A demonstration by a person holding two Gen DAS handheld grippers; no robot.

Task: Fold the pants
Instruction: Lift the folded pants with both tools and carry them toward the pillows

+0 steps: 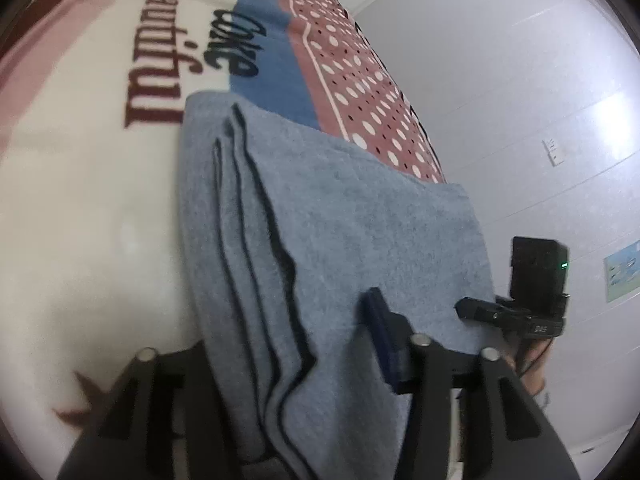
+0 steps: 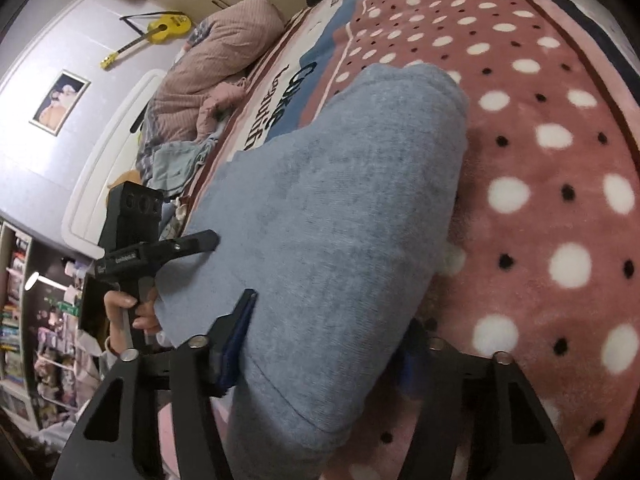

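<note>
Pink-and-white blanket [image 1: 100, 200] lettered "beautiful", "cake"

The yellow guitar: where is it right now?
Right wrist view, upper left: the yellow guitar hangs on the pale wall, above the framed picture and left of the pink bedding pile.

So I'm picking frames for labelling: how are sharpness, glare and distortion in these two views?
Left wrist: strong fisheye bending, the wall washed out by glare at right, the pants fairly sharp, the blanket overexposed and soft at lower left. Right wrist: same bending, even light, the pants slightly soft, the shelves at far left dim and blurred.
</note>
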